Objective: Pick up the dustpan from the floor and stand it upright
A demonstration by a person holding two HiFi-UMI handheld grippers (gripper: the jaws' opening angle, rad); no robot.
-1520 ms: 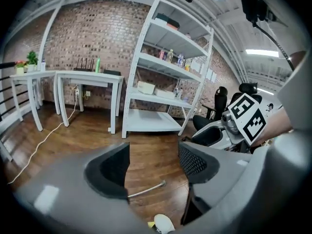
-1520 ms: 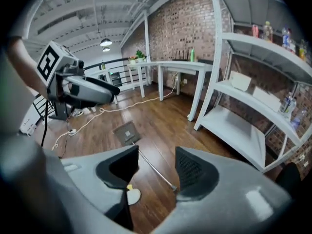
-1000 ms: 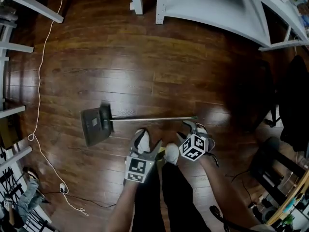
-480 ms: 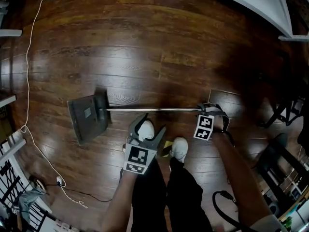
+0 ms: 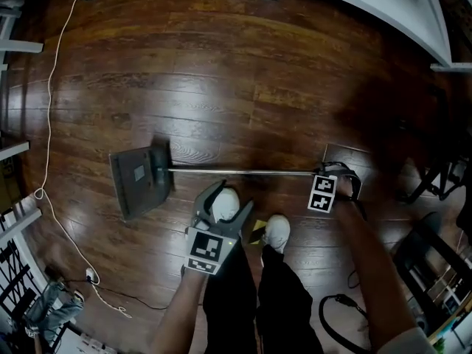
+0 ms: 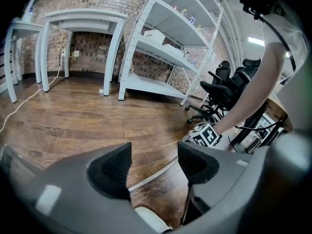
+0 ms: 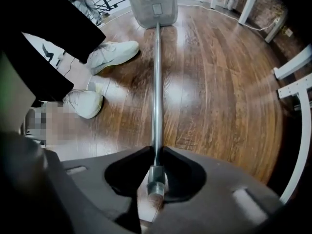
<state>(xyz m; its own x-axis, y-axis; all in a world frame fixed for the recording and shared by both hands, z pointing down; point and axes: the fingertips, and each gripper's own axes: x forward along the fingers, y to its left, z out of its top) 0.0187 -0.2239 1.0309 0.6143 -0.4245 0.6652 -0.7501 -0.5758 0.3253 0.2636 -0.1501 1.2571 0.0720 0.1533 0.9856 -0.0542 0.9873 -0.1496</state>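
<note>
A long-handled dark grey plastic dustpan (image 5: 139, 181) lies flat on the dark brown wooden plank floor (image 5: 221, 87). Its pan is at the left, and its thin silver metal handle (image 5: 243, 171) runs straight to the right across the boards, just beyond the person's feet.

The right gripper (image 5: 328, 179) points down at the handle's right end. In the right gripper view its two black pads (image 7: 134, 167) are pressed together on the metal tube just short of the tip, which sticks out on the near side. From there the handle stretches away to the pan at the far end.

The left gripper (image 5: 225, 203) hangs lower in the head view, to the left of the right one and on the near side of the handle. Its jaws stand wide apart with nothing gripped. Through the gap the left gripper view shows floor, part of the handle and the toe of a white sneaker (image 6: 148, 221).

A second white sneaker (image 5: 278, 231) sits to the right of the first. A thin white cord (image 5: 46, 124) trails along the far left of the floor, and a white metal shelf unit (image 6: 165, 48) stands at the far side of the room.
</note>
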